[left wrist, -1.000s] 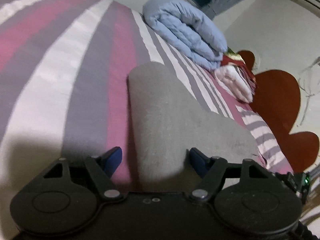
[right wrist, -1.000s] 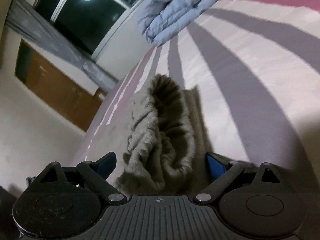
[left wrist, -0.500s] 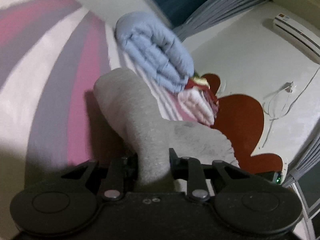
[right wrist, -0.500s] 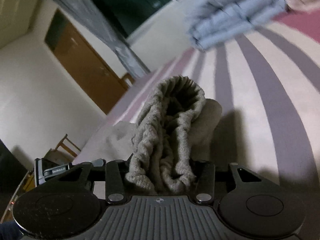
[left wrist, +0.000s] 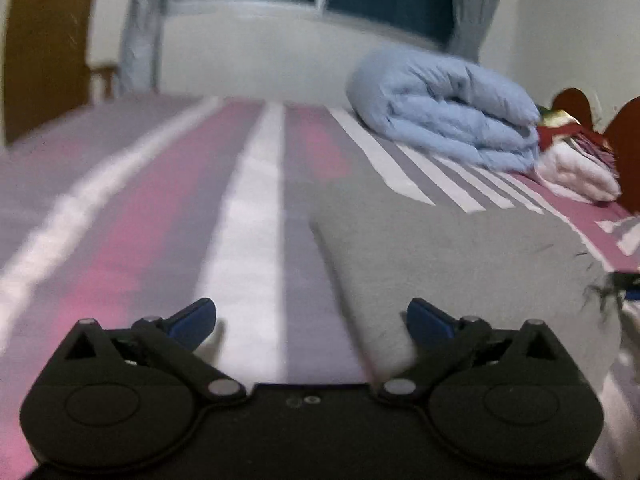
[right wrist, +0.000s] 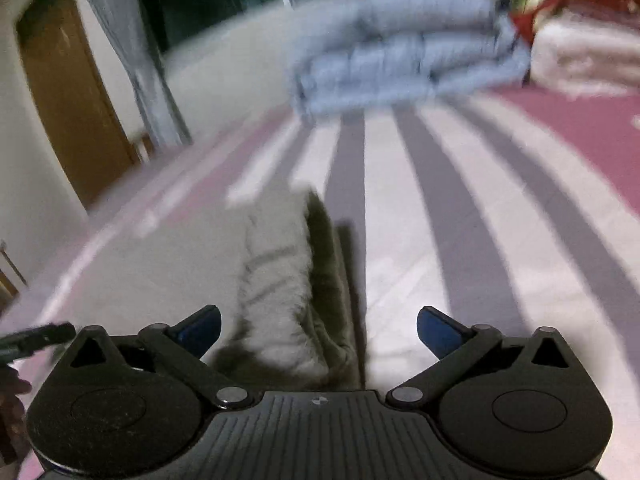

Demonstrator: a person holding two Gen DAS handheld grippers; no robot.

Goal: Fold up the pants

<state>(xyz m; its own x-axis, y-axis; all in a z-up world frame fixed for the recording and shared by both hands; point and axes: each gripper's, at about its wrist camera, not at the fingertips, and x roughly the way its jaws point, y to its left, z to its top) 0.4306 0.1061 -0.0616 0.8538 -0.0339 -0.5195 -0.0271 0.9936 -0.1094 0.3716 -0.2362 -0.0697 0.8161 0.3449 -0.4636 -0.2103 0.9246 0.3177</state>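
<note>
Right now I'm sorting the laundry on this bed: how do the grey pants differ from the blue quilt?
The grey pants lie flat and low near the grippers; the blue quilt is a thick, puffy bundle at the far end by the window. The pants are plain knit; the quilt is stitched into padded channels. Both rest folded on the striped bedsheet.

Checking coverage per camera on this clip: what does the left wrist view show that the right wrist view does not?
Only the left wrist view shows the pants' smooth flat grey panel, lying to the right of the open left tool, and the dark red shapes on the wall.

Only the right wrist view shows the pants' ribbed waistband edge, standing between the fingers of the open right tool.

Both show the striped bedspread, the folded blue quilt, the white and red pile beside it, the window, curtain and brown door.
</note>
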